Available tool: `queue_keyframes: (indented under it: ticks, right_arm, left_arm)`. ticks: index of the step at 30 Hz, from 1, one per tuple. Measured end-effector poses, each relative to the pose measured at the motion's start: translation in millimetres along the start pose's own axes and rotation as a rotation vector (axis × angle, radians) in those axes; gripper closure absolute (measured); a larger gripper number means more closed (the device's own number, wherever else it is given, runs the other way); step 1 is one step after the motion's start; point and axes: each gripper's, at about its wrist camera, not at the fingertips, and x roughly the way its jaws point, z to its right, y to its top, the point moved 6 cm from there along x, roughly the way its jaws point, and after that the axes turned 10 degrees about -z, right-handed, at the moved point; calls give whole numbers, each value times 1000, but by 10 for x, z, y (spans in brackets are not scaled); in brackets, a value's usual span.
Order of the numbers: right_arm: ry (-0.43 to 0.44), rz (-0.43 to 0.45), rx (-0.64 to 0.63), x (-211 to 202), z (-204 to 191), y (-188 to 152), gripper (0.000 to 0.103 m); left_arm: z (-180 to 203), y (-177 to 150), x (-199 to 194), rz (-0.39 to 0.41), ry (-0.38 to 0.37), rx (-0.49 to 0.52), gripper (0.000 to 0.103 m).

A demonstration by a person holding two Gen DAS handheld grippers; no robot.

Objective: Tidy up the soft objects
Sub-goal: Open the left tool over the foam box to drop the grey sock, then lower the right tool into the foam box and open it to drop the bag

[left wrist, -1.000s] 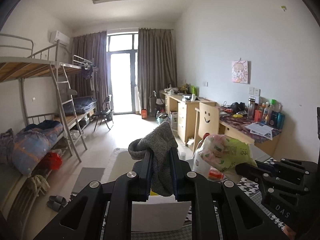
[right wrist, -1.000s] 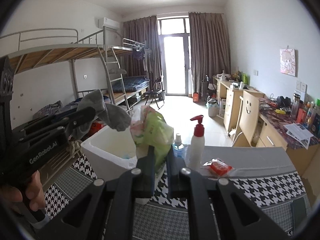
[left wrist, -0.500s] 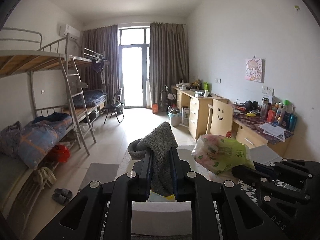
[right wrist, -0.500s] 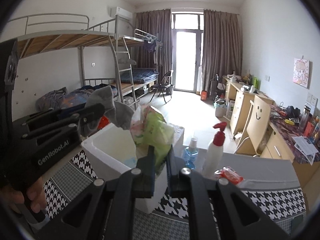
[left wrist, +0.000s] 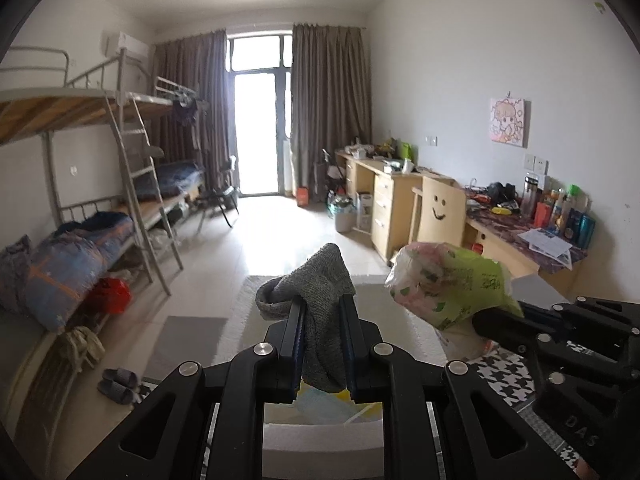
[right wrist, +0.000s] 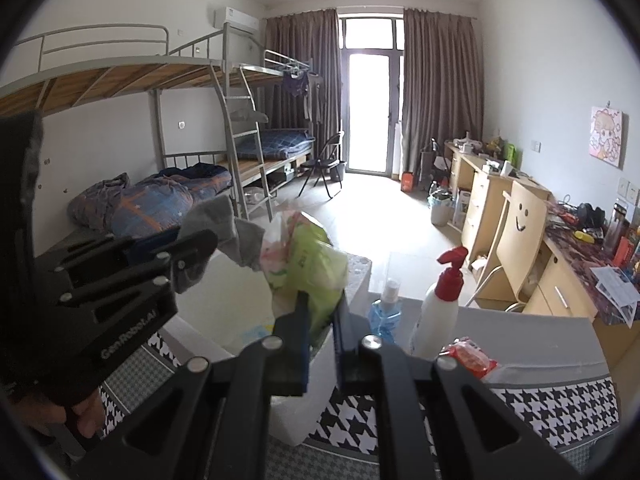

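Nearest to the left wrist camera, the left gripper (left wrist: pixel 322 322) has its jaws closed almost fully on a grey knitted sock (left wrist: pixel 316 304); the sock stands up between the two black fingers and its lower end hangs down below them. Just under it is the white foam box (left wrist: pixel 320 438), and inside the box some pale blue and yellow paper or packaging shows, which I cannot name.

In the right wrist view, the right gripper (right wrist: pixel 320 312) has its jaws closed narrowly on a soft green and pink plastic pack (right wrist: pixel 304 264), probably tissues, though its print is too small to read. This pack is also raised over the open box, near the sock but not touching it.

I judge that the step in hand is the delivery: both soft things are carried above the box and not yet put in. The next move calls for lowering each gripper into the opening and then parting the jaws, one after the other, so that the two tools do not knock together.

On the left gripper's body the words "GenRobot.AI" can be read, and on the right one the letters "DAS".

Farther on the houndstooth tablecloth (right wrist: pixel 560 404) stand a white pump bottle with red head (right wrist: pixel 440 304), a small blue bottle (right wrist: pixel 386 312) and a red packet (right wrist: pixel 468 356).
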Motion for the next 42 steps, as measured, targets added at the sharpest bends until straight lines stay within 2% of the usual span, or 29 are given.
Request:
queue_keyframes:
  ticks: [4,7,9,11,13,17,22,34,42]
  right_arm:
    - [-11,-5,3,21,-7,3,91]
    - [-15,-7,9,29,-32,33,91]
    - [-19,-13,14,45,-19,32,91]
    - [-20,-18,17,62,-21,36,91]
    - [-22,-17,20,64,-34,44,91]
    - [-22,-18,25,65,-33,63,91]
    - [-17,-15,24,72,-39,84,91]
    - [35,-36,-1,187,-173,104,91]
    - [57,-65,-17,314,-293,106,91]
  left_arm:
    - [-13,-19,85,-24,-25,-9,85]
    - [-19,-37,113,-34,-16,-3,80]
    - [-22,-45,129,-45,-13,2,66]
    - [-46,-39,112,-38,-8,-6,36]
    - [-67,-25,84,-22,14,-7,23]
    - [-143,-17,19,-9,43,-32,7]
    - [-247,-21,-77,15,90,-68,1]
    - [-504,-90,-326,54,163,-123,1]
    - [-650,-232,-402,47,193,-138,1]
